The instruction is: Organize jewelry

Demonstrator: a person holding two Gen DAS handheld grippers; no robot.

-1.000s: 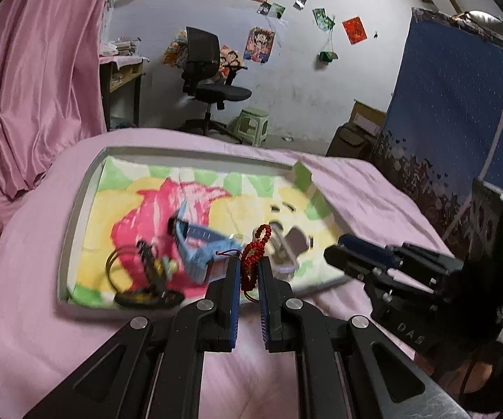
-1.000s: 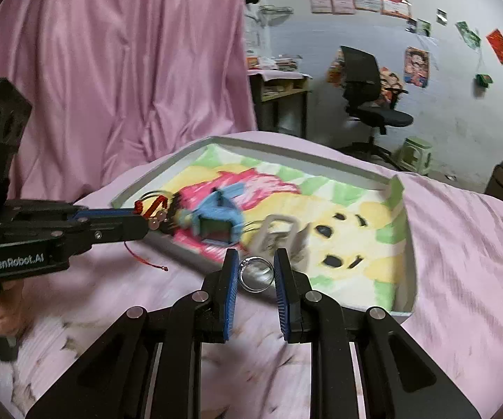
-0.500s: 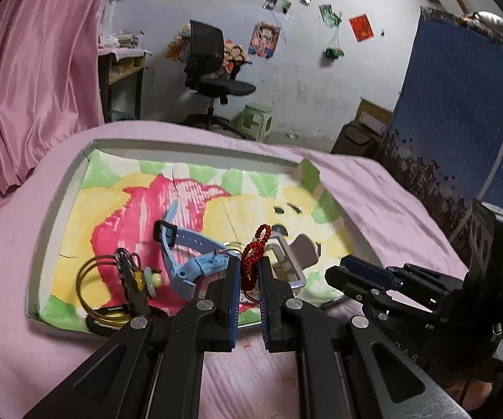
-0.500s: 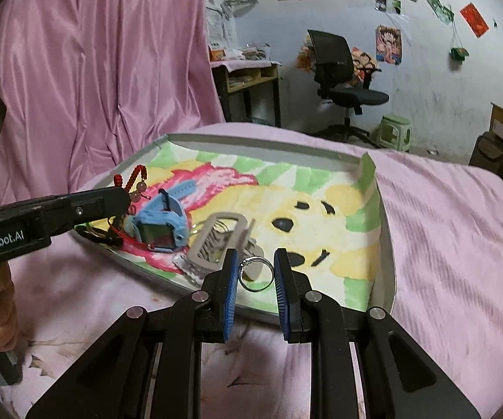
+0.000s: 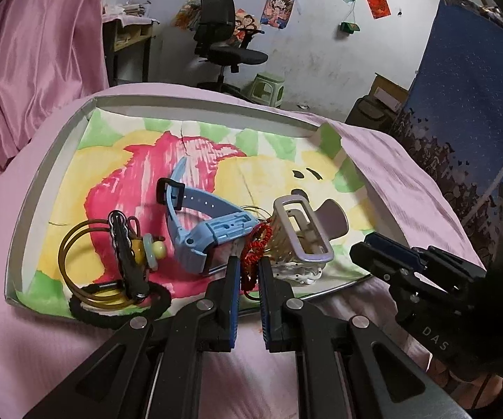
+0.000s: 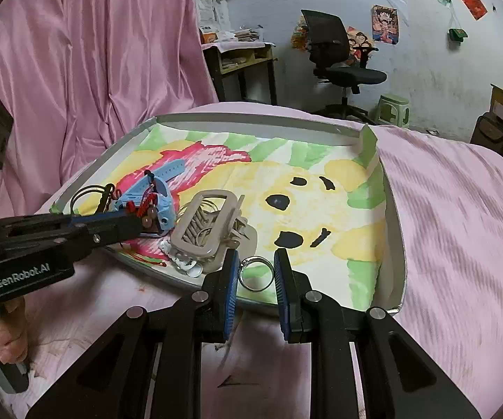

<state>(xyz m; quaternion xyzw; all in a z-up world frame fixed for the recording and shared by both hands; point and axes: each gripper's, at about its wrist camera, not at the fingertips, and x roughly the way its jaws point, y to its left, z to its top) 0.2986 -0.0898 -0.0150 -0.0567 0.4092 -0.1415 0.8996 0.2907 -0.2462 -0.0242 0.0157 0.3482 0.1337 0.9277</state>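
Both grippers sank trayward — left [image 5: 249, 270] pinching upright red cord [image 5: 256, 251], right [image 6: 255, 272] clamping ring [image 6: 255, 274].

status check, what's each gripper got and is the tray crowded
Left gripper shut on red beaded cord. Right gripper shut on silver ring. Blue watch and beige claw clip crowd the tray's near edge.

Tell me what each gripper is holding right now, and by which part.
The left gripper pinches a red beaded cord bracelet near its lower end. The right gripper clamps a silver ring across its band, from both sides.
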